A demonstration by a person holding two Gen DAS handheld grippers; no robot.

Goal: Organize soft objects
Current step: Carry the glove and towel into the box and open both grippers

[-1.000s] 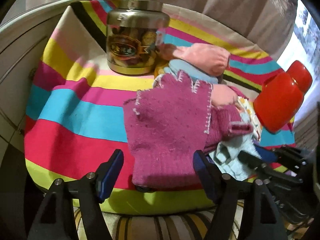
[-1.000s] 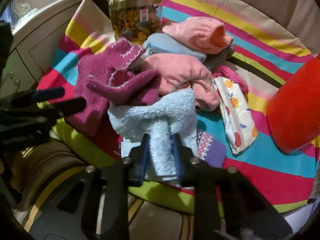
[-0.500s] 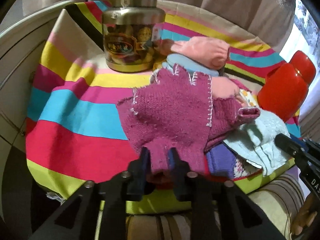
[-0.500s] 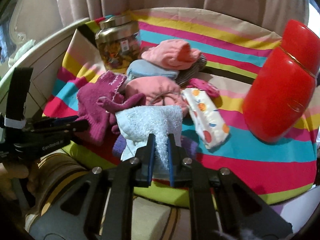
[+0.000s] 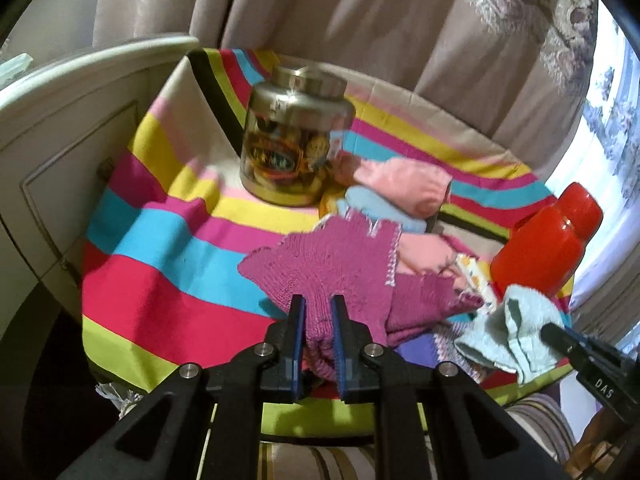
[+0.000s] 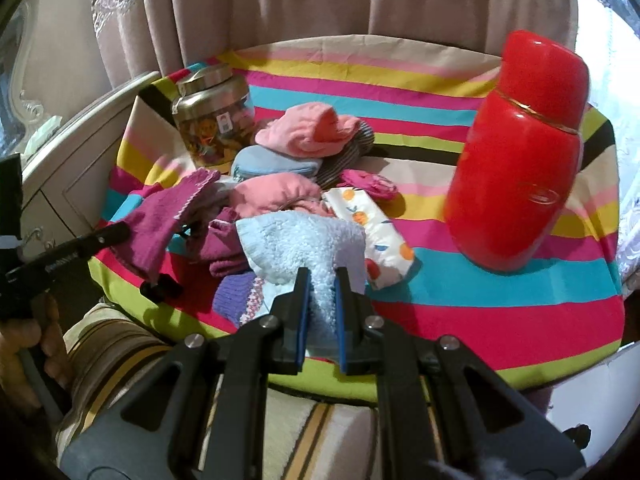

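A magenta knitted glove (image 5: pixel 340 264) is pinched at its near edge between the pads of the left hand-held gripper (image 5: pixel 319 312), above the striped worktop (image 5: pixel 160 256). A pale blue fluffy cloth (image 6: pixel 304 240) is clamped likewise in the right hand-held gripper (image 6: pixel 321 284), just before the heap of pink socks (image 6: pixel 276 196).

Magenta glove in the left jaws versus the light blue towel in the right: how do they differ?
The magenta glove is a flat knit with white stitching along its edge; the light blue towel is plain, fluffy terry. The glove shows finger shapes; the towel is a bunched sheet. The glove is in the left gripper, the towel in the right gripper. Both are soft, pinched at one end and lifted off the pile.
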